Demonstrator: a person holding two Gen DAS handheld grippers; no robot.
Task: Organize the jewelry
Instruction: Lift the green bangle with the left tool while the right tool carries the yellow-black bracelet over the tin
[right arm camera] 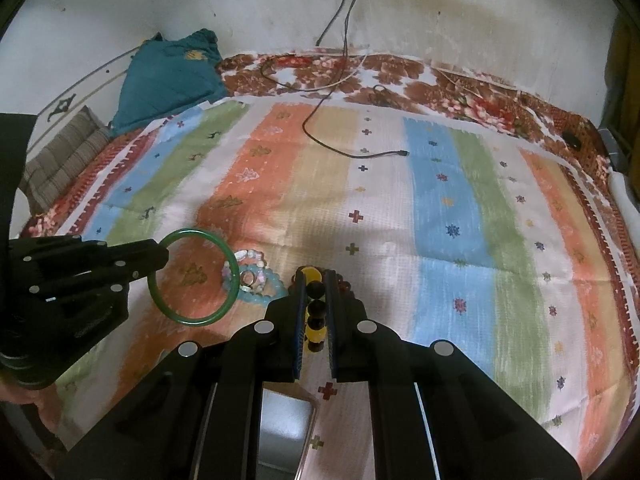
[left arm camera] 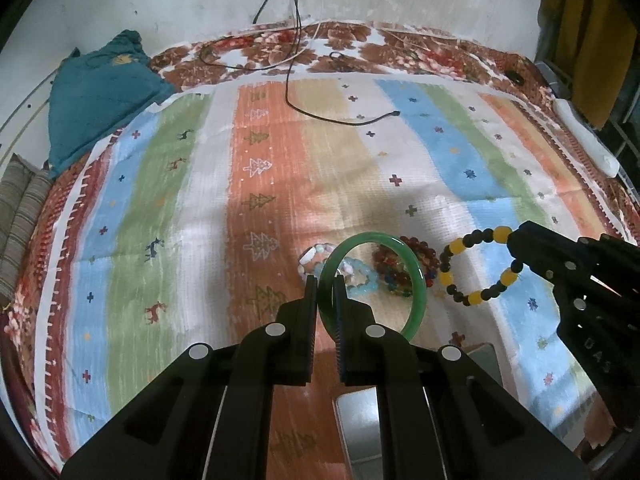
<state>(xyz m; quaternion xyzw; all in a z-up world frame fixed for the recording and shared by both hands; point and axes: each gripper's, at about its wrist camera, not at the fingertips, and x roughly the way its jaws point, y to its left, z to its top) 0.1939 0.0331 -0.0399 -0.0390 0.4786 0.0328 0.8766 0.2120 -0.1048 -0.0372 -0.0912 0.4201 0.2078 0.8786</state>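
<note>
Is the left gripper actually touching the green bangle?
Touching. The left wrist view shows the left gripper shut on the green bangle, both pads pressed on its rim, ring lifted clear of the cloth.

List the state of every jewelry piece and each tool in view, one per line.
Left tool: shut on the green jade-like bangle.
Green jade-like bangle: held off the cloth.
Right tool: shut on the yellow-and-black beaded bracelet.
Yellow-and-black beaded bracelet: held, dangling.
Red beaded bracelet: lying on the cloth.
Pale blue beaded bracelet: lying on the cloth.

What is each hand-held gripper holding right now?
Left hand-held gripper: shut on the green bangle.
Right hand-held gripper: shut on the yellow and black bead bracelet.
</note>
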